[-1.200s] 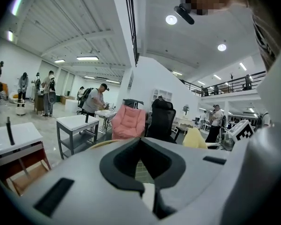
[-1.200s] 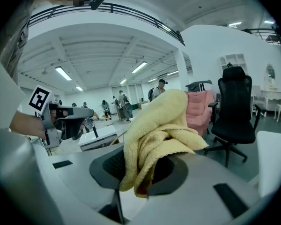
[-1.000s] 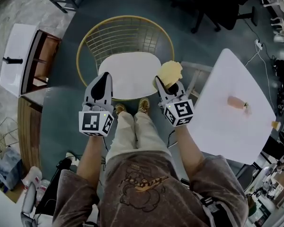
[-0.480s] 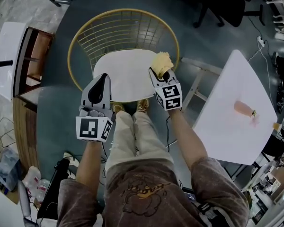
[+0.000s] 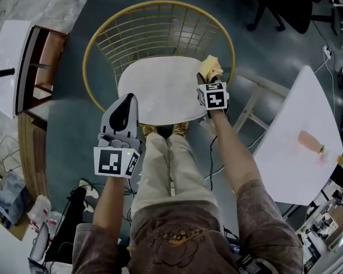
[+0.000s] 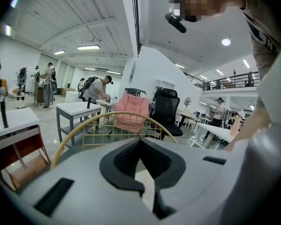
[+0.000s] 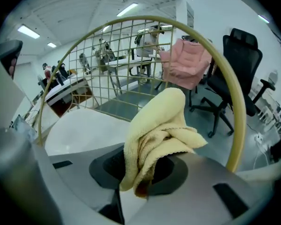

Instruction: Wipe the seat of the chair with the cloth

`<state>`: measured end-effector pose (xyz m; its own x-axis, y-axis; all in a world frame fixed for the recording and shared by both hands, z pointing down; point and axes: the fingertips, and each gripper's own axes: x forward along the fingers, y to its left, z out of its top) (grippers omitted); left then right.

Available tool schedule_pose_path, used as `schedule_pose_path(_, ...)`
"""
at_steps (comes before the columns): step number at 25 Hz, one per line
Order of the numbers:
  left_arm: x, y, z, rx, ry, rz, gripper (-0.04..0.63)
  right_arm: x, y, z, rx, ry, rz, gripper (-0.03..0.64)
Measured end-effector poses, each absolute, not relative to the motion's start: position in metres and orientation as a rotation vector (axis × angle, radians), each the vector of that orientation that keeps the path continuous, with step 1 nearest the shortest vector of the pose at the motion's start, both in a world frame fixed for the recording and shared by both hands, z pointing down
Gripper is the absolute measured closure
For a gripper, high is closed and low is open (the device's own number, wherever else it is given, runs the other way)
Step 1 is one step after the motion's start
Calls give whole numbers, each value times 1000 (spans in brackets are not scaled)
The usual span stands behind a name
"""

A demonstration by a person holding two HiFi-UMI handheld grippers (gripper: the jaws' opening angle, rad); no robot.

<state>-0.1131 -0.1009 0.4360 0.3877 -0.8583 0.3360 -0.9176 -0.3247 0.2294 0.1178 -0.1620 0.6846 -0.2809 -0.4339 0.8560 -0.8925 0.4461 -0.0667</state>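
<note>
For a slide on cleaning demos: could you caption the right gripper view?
Right hand-held gripper shut on a yellow cloth, facing the chair's white seat and gold wire back.

Both bare forearms reach forward from the torso. The left gripper sits nearer the body, at about 8 o'clock in the head view. It points toward 12, its fingers closed tip to tip and empty. The right gripper stretches farther out, toward 1 o'clock, with its fingers pinched on the cloth.
</note>
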Motion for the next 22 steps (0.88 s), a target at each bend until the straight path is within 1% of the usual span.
schedule_pose_path(6,-116,-106,453,2264,-1530,203,589,119,-169,712,1060,-1840,678,505)
schedule_pose_path(15,-120,-106,467,2256,-1518,223,589,115,-171,715,1052,-1842,683,506)
schedule_pose_path(22,-125,-106,476,2253,-1502,235,589,84,-170,723,966,-1867,705,506)
